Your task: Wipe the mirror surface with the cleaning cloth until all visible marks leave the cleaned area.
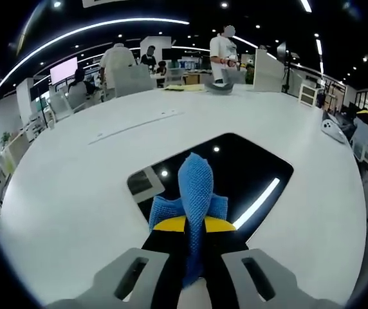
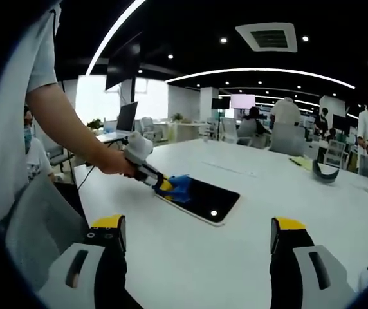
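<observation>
A flat, dark mirror [image 1: 235, 174] lies on the white table [image 1: 74, 206] and reflects ceiling lights. A blue cleaning cloth [image 1: 195, 193] is pinched between my left gripper's [image 1: 194, 224] yellow-tipped jaws, its free end resting on the mirror's near part. From the right gripper view, the mirror [image 2: 208, 201] sits mid-table with the cloth [image 2: 179, 187] on its left end, held by the left gripper [image 2: 165, 185] in a person's hand. My right gripper [image 2: 197, 232] hovers over the table in front of the mirror, jaws wide apart with nothing between them.
A dark curved object [image 2: 322, 174] lies on the table beyond the mirror. A white device [image 1: 333, 131] sits near the table's right edge. Several people and chairs [image 1: 132, 78] stand past the far edge. A person's arm [image 2: 68, 122] reaches in at left.
</observation>
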Action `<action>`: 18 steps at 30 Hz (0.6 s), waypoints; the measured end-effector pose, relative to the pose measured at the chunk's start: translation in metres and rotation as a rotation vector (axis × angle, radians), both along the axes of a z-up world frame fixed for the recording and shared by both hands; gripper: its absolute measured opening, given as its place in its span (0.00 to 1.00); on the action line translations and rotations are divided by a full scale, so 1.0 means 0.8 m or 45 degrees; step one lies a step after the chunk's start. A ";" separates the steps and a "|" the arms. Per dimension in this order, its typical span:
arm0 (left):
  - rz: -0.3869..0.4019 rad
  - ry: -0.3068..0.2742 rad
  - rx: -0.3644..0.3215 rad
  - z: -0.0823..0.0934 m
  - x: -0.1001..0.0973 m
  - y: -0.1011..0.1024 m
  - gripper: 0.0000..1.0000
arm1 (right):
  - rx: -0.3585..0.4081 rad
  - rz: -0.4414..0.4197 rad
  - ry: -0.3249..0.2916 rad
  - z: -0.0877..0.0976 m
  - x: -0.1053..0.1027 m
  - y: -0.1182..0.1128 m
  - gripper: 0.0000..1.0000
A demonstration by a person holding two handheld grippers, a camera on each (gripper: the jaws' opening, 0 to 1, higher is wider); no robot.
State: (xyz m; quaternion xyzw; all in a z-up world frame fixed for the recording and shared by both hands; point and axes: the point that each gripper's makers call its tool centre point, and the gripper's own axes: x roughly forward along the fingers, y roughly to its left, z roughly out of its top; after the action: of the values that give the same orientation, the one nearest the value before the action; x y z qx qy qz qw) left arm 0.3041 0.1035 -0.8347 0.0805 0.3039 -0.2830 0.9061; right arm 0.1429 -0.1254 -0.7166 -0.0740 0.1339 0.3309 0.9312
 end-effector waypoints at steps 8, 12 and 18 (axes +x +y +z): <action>0.001 0.004 -0.009 0.000 -0.003 -0.005 0.05 | 0.003 0.003 -0.005 0.001 0.000 -0.001 0.92; -0.001 0.005 -0.010 -0.001 -0.002 -0.006 0.05 | 0.004 0.000 -0.008 0.002 -0.001 -0.001 0.92; -0.006 0.011 -0.021 -0.001 -0.004 -0.010 0.05 | 0.008 -0.001 -0.007 0.003 0.000 -0.002 0.93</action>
State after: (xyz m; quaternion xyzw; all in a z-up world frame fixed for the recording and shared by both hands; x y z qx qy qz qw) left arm 0.3010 0.0956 -0.8357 0.0726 0.3055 -0.2878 0.9047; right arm 0.1428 -0.1268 -0.7145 -0.0720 0.1305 0.3307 0.9319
